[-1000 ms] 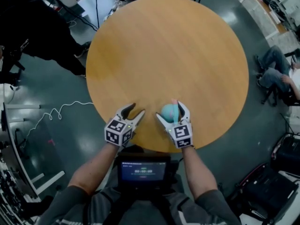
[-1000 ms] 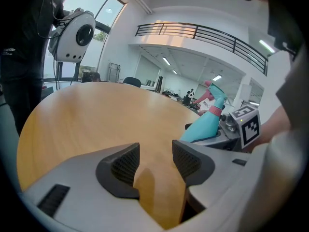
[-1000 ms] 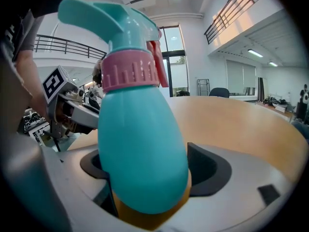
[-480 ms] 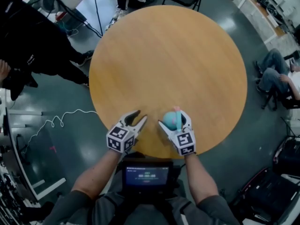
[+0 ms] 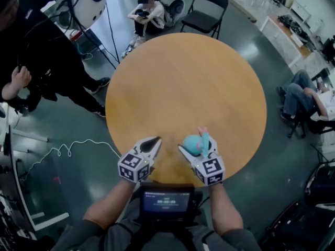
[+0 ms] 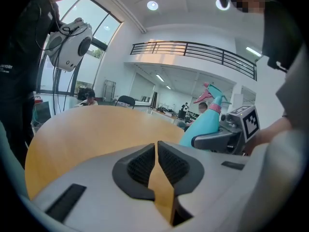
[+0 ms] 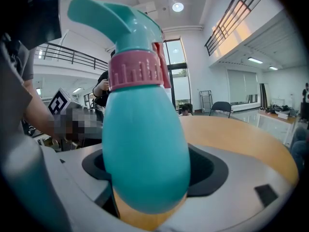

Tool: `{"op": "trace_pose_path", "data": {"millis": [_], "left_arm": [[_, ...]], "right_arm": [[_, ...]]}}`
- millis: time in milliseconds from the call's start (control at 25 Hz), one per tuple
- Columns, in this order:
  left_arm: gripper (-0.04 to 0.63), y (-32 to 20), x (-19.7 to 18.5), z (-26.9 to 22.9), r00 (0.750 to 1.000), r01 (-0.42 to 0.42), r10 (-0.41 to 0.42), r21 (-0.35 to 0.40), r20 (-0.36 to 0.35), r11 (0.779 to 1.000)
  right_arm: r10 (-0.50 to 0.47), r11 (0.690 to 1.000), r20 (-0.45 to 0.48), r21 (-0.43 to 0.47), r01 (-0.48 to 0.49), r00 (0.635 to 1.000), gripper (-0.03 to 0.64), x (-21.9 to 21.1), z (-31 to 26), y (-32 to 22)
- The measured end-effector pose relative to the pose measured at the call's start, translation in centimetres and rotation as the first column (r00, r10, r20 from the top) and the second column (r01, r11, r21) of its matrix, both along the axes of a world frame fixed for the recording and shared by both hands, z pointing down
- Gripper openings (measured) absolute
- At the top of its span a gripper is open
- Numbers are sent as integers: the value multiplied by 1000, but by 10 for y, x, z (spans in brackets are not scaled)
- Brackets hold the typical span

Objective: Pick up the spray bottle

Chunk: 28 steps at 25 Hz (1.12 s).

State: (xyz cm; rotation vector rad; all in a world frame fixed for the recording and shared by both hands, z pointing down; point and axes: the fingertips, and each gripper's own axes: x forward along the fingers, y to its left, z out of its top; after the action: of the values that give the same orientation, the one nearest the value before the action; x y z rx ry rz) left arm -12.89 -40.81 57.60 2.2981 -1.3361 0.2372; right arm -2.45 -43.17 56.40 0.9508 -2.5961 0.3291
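The teal spray bottle [image 5: 193,144] with a pink collar and trigger hangs upright above the near edge of the round wooden table [image 5: 183,82]. My right gripper [image 5: 198,143] is shut on its belly, and the bottle [image 7: 145,144] fills the right gripper view between the dark pads. My left gripper [image 5: 155,140] is beside it to the left, over the table edge. Its jaws are closing, almost together, with nothing between them [image 6: 156,149]. In the left gripper view the bottle [image 6: 205,122] shows at right in the other gripper.
A black folding chair [image 5: 203,9] stands beyond the table's far edge, near a seated person [image 5: 149,12]. A person in black [image 5: 42,51] stands at left; another sits at right [image 5: 301,95]. A white cable [image 5: 68,148] lies on the floor. A screen [image 5: 165,200] hangs at my chest.
Both grippers have risen, the right one carrying the bottle up off the table. The left jaws went from wide open to nearly together.
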Motion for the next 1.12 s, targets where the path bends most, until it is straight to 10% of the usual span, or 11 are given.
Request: {"op": "trace_pose_path", "data": {"millis": [720, 1120], "left_arm": [[3, 15, 30, -98, 988, -143, 150, 191, -27, 971], [3, 26, 117, -117, 919, -369, 389, 204, -68, 907]], "right_arm": [[124, 985, 61, 109, -130, 990, 430, 32, -102, 25], [352, 919, 64, 166, -357, 934, 430, 118, -136, 68]]}}
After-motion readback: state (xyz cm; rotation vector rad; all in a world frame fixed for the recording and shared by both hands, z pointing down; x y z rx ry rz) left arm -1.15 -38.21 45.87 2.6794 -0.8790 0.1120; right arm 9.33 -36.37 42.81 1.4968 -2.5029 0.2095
